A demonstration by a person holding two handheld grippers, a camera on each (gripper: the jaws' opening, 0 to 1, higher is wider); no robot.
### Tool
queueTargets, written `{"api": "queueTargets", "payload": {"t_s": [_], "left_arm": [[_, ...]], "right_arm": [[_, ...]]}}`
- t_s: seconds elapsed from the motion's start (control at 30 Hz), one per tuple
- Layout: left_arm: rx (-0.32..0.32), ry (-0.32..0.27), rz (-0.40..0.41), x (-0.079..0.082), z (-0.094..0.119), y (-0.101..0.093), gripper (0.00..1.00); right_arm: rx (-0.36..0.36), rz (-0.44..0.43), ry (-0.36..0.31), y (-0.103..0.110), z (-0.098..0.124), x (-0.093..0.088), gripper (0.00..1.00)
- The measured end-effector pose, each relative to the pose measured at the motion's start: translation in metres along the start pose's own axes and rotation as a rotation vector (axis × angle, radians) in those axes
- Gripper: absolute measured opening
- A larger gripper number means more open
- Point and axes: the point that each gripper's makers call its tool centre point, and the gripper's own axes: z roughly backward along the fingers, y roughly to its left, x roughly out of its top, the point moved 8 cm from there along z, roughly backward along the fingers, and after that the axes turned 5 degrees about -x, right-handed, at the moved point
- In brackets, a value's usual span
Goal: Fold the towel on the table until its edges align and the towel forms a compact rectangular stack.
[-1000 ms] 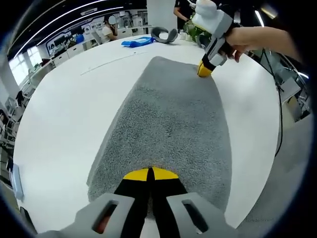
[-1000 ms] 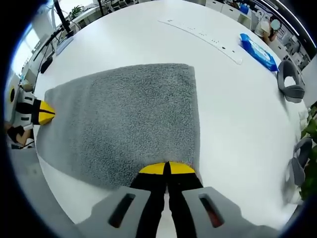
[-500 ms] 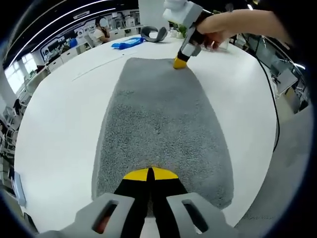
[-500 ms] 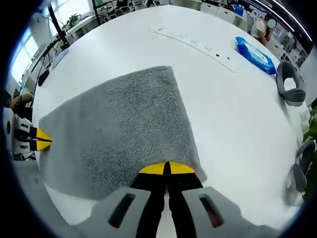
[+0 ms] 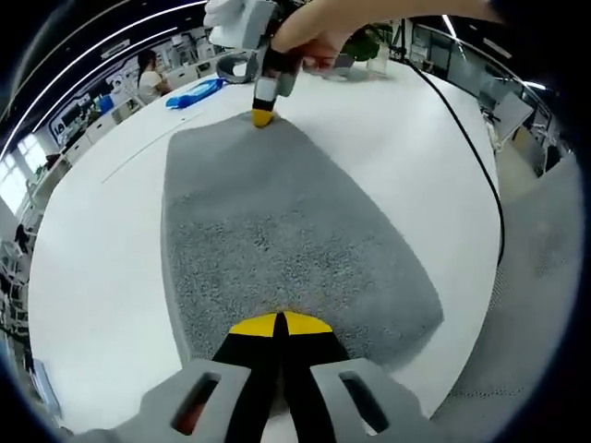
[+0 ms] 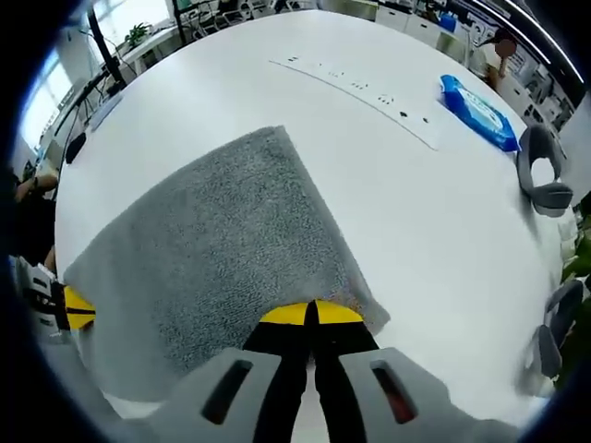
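Flat grey towel (image 5: pixel 277 221), white table (image 5: pixel 102 268), both corners pinched

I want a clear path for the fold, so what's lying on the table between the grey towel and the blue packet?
Bare white table, crossed only by a thin pale strip with dark marks, separates the grey towel from the blue packet in the right gripper view.

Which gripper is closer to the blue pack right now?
Right. The right gripper grips the towel edge on the side toward the blue pack; the left gripper grips the opposite edge, farther away.
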Motion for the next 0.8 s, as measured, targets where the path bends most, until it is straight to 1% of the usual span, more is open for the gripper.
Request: {"api": "queueTargets", "payload": {"t_s": [0.27,0.53,0.8], "left_arm": [[-0.065,-0.028,-0.021,0.013,-0.01,-0.017,0.01],[-0.102,-0.04,-0.064,0.026,-0.019,-0.031,0.01],[-0.131,-0.046,-0.088,0.036,-0.026,-0.039,0.01]], "right_arm": [[-0.015,0.026,0.002,-0.005,-0.004,0.011,0.0],[0.001,-0.02,-0.018,-0.013,-0.008,0.017,0.0],[-0.005,-0.027,-0.035,-0.018,-0.014,0.022,0.0]]}}
